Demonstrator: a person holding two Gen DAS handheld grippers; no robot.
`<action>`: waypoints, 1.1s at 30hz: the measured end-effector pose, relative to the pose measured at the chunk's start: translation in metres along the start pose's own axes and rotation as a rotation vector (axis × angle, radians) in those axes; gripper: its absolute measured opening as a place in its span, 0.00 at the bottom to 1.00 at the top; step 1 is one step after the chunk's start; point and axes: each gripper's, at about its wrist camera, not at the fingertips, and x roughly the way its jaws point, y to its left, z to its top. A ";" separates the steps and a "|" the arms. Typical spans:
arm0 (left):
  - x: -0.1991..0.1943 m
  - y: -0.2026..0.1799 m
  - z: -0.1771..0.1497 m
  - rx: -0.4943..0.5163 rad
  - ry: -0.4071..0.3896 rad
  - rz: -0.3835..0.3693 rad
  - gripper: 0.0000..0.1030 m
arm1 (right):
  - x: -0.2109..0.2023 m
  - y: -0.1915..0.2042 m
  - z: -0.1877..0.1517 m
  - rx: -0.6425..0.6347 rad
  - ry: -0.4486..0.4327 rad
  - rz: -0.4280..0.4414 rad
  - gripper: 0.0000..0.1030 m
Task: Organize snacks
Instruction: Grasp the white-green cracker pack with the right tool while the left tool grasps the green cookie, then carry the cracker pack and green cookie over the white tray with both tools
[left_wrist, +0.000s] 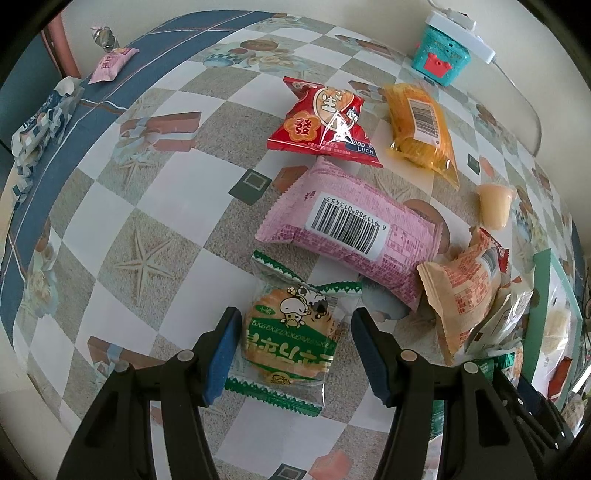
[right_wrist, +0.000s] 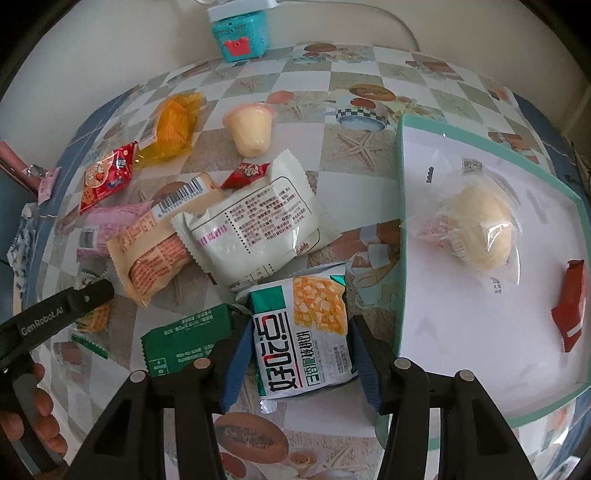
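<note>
Fingers (left_wrist: 218, 354) of the left gripper (left_wrist: 293, 354): spread astride the green rice cracker packet (left_wrist: 290, 339) on the bench (left_wrist: 110, 229), left pad at the wrapper's edge, right pad clear of it. Fingers (right_wrist: 364, 354) of the right gripper (right_wrist: 301, 354): seemingly pinching the white-and-green snack packet (right_wrist: 306, 328) by its two sides, near the teal-rimmed tray (right_wrist: 400, 221) on the right.

Already in the tray: a bun in clear wrap (right_wrist: 480, 229) and a red packet (right_wrist: 569, 306).

Likely slips from here:
- Glossy, air-filled wrapper in the right grip; can squirt out or twist on the way over the tray's rim.
- Too hard a squeeze and risks crushing the contents or popping the seal.
- Lies partly over the dark green packet (right_wrist: 184, 339) to its left; may drag that one along.
- Left side: thin, brittle cracker; closing off-centre catches only the loose film, and pressing edge-on may snap it.
- Pink packet (left_wrist: 351, 229) and beige packet (left_wrist: 461, 295) close by on the far right; a careless sweep nudges the heap.
- Two grippers working close together; may knock each other.
</note>
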 end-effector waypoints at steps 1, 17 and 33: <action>0.000 -0.001 0.000 0.000 0.000 0.000 0.61 | 0.001 0.001 0.001 0.003 0.001 0.001 0.53; -0.015 0.012 0.002 -0.029 -0.036 -0.019 0.59 | -0.017 -0.005 0.001 0.027 -0.043 0.005 0.51; -0.039 0.009 -0.001 -0.022 -0.096 -0.021 0.49 | -0.045 -0.009 0.002 0.049 -0.114 0.037 0.51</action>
